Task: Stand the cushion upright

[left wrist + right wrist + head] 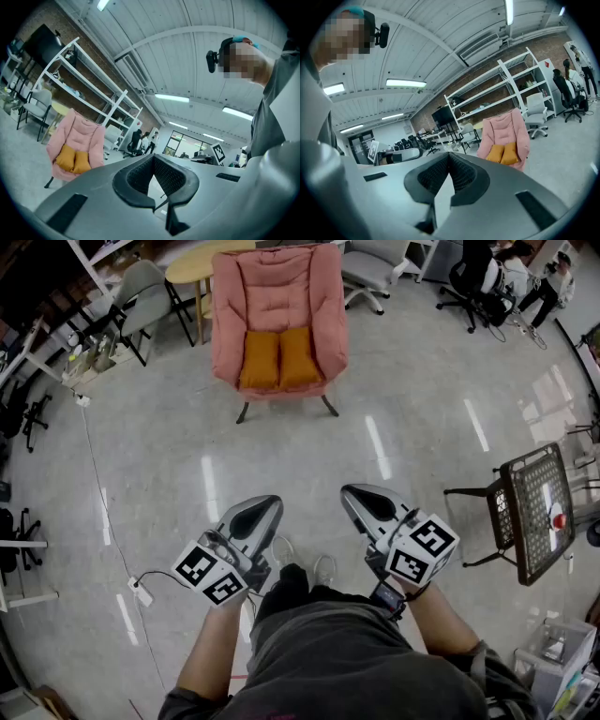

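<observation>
Orange fabric cushion apparently slumps in far pink padded armchair; left gripper and right gripper, both closed and empty, wait near before approach.

The head view looks steeply down, with the pink armchair far ahead. Both gripper views look along their jaws, seemingly about level. All three share that armchair and its orange cushion.

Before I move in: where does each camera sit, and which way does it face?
Head view: on the head, facing steeply down at grey floor and pink padded armchair; shows left gripper, right gripper, forearms.
Left gripper view: on that gripper, along its shut jaws; armchair left, wearer's torso right.
Right gripper view: likewise; armchair right, torso left.
Shared: armchair holding orange cushion.
</observation>
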Demonstrator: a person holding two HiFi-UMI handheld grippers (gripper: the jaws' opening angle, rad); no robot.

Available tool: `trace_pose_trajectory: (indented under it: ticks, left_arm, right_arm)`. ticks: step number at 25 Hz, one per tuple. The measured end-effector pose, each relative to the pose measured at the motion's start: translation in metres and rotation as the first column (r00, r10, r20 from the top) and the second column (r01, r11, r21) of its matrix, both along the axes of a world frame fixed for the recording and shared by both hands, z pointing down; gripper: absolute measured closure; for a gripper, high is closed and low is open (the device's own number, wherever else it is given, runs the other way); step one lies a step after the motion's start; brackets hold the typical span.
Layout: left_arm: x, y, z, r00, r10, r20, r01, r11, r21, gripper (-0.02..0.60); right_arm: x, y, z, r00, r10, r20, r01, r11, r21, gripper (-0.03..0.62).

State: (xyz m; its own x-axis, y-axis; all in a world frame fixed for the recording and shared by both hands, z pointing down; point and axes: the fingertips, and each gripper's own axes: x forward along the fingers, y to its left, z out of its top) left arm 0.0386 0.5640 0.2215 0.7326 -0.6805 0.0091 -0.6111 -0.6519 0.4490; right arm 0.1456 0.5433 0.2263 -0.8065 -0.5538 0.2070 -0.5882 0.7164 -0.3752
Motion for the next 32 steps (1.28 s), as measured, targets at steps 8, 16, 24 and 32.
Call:
trace_pose_trajectory:
  ticks: [8, 16, 24, 32]
  left_arm:
    - [-0.043, -0.033, 0.005, 1.000, 0.029, -0.011, -0.029, 1.000, -0.012, 0.572]
    - [-0.087, -0.067, 0.001, 0.998, 0.067, -0.013, -0.067, 0.998, -0.003, 0.572]
    - [-0.123, -0.095, -0.003, 0.998, 0.059, -0.011, -0.059, 0.998, 0.014, 0.572]
    - [-0.134, -0.133, 0.009, 0.998, 0.063, 0.006, -0.063, 0.998, 0.003, 0.572]
  right_arm:
    - [-0.041, -0.028, 0.005, 0.999, 0.018, -0.032, -0.019, 1.000, -0.020, 0.582]
    - [-0.078, -0.063, -0.002, 0.997, 0.059, -0.039, -0.060, 0.998, -0.027, 0.580]
    - [-0.089, -0.100, -0.007, 0.993, 0.112, -0.029, -0.113, 0.993, -0.024, 0.580]
    - [-0.094, -0.141, 0.004, 0.992, 0.125, -0.018, -0.126, 0.992, -0.019, 0.580]
